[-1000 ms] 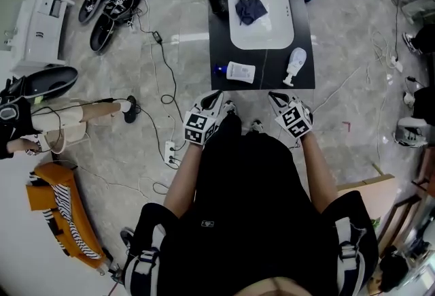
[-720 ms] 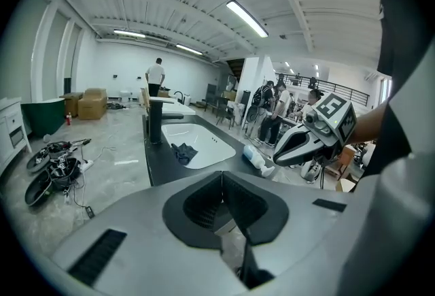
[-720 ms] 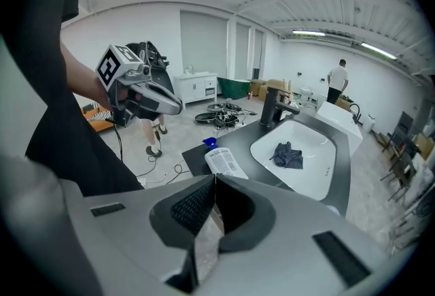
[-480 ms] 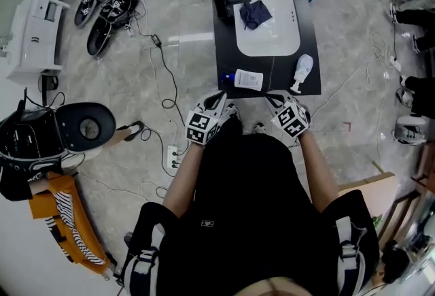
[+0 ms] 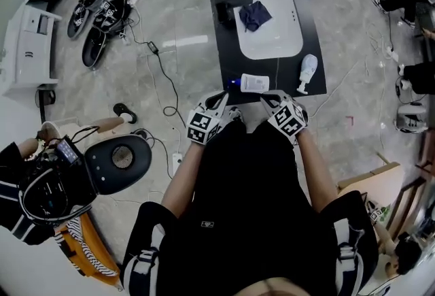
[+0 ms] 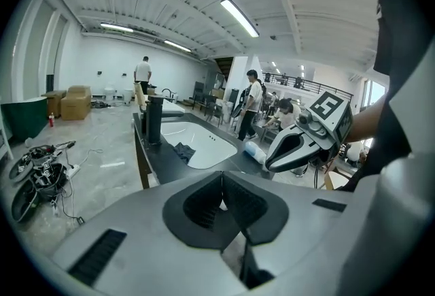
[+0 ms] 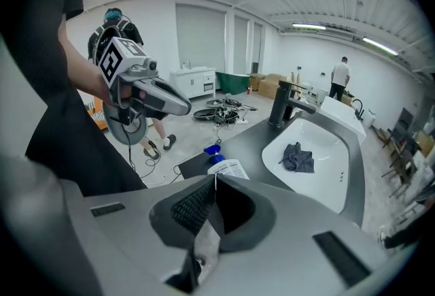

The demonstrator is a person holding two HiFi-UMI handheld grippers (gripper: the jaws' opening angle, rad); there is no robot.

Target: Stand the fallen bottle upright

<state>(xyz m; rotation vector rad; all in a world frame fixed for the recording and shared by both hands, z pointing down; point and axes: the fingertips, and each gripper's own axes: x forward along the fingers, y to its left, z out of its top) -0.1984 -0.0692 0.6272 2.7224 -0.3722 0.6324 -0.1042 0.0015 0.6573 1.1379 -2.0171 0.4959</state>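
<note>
A black counter (image 5: 224, 50) holds a white sink (image 5: 272, 22). Two bottles lie on their sides near its front edge. One is flat and labelled with a blue cap (image 5: 254, 83) (image 7: 224, 167); the other is a white spray bottle (image 5: 307, 73) (image 6: 257, 150) at the front right corner. My left gripper (image 5: 221, 97) (image 6: 221, 177) is shut and empty, just short of the front edge, left of the labelled bottle. My right gripper (image 5: 267, 98) (image 7: 215, 179) is also shut and empty, right in front of the labelled bottle without touching it.
A dark cloth (image 5: 255, 13) lies in the sink beside a black faucet (image 5: 228, 1). Cables (image 5: 160, 77) and shoes (image 5: 98, 12) lie on the floor at left. A person with a round black device (image 5: 119, 162) crouches at lower left. Other people stand in the background.
The counter has come closer, and both shut grippers now sit at its front edge by the labelled bottle. The person with the round black device has shifted right at lower left.
</note>
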